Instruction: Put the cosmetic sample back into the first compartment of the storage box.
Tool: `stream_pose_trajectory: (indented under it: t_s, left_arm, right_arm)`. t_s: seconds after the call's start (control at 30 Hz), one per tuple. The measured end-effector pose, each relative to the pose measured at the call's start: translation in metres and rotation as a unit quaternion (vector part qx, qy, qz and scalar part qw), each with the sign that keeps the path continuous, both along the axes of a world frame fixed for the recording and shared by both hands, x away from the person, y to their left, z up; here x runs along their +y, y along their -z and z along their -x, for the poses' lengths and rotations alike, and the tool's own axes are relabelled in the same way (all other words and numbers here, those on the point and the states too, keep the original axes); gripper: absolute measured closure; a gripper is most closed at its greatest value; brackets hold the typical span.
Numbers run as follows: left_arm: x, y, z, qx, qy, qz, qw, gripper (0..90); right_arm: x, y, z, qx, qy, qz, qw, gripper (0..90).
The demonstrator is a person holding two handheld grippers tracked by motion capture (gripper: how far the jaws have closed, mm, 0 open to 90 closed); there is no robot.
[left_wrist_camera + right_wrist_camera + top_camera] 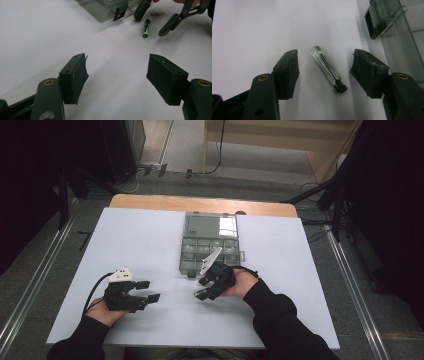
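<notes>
The right gripper has its jaws released astride a small clear tube lying on the bench. It looks light, smooth and prone to roll; the mid-barrel is the best hold. The left gripper is released too.

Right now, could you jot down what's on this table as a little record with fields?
surface: white table top
box: clear plastic compartment box, lid open, at the far middle
small item: clear tube with a black end, lying flat on the white surface near the box
right gripper: jaws open on either side of the tube, pads not touching it
left gripper: jaws open, nothing between them, resting apart at the left
hands: one holding each gripper
</notes>
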State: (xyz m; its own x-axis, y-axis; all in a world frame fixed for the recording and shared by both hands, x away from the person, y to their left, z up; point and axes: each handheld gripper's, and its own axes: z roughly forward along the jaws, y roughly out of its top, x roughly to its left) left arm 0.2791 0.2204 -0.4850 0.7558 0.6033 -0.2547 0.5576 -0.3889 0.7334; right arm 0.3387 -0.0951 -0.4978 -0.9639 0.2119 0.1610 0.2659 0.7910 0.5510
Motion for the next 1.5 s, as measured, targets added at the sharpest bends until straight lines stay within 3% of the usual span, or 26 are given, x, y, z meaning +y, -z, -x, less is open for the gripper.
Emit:
stream_pose_trajectory:
  t_s: [0.3,0.67,0.8,0.9,1.07,1.17,1.3,1.5]
  left_arm:
    - [0.0,0.0,0.0,0.0,0.0,0.001,1.0,32.2]
    - [0.0,0.0,0.0,0.0,0.0,-0.001,1.0,32.1]
    - [0.0,0.0,0.0,0.0,-0.001,0.001,1.0,32.2]
    - [0.0,0.0,0.0,0.001,-0.001,0.0,1.0,32.2]
    - [0.001,0.0,0.0,0.001,-0.001,0.0,1.0,32.2]
    - [0.0,0.001,0.0,0.001,0.001,-0.002,1.0,32.1]
    - [0.0,0.001,0.0,0.001,0.001,-0.001,1.0,32.2]
    - [0.0,0.001,0.0,0.001,0.001,-0.001,1.0,32.1]
  right_arm:
    - [0.001,-0.001,0.002,-0.012,0.002,0.009,0.9999,41.6]
    - [0.003,-0.002,0.008,-0.037,-0.003,0.024,0.999,60.1]
    - [0.005,-0.004,0.011,-0.031,0.002,0.034,0.9989,69.0]
    - [0.006,-0.004,0.011,-0.047,-0.001,0.035,0.9983,72.5]
    - [0.007,-0.004,0.012,-0.04,-0.001,0.04,0.9984,81.3]
    - [0.007,-0.004,0.011,-0.042,-0.001,0.041,0.9983,81.6]
    - [0.006,-0.004,0.009,-0.022,0.005,0.037,0.9991,81.6]
    - [0.004,-0.004,0.006,-0.017,0.013,0.031,0.9993,81.7]
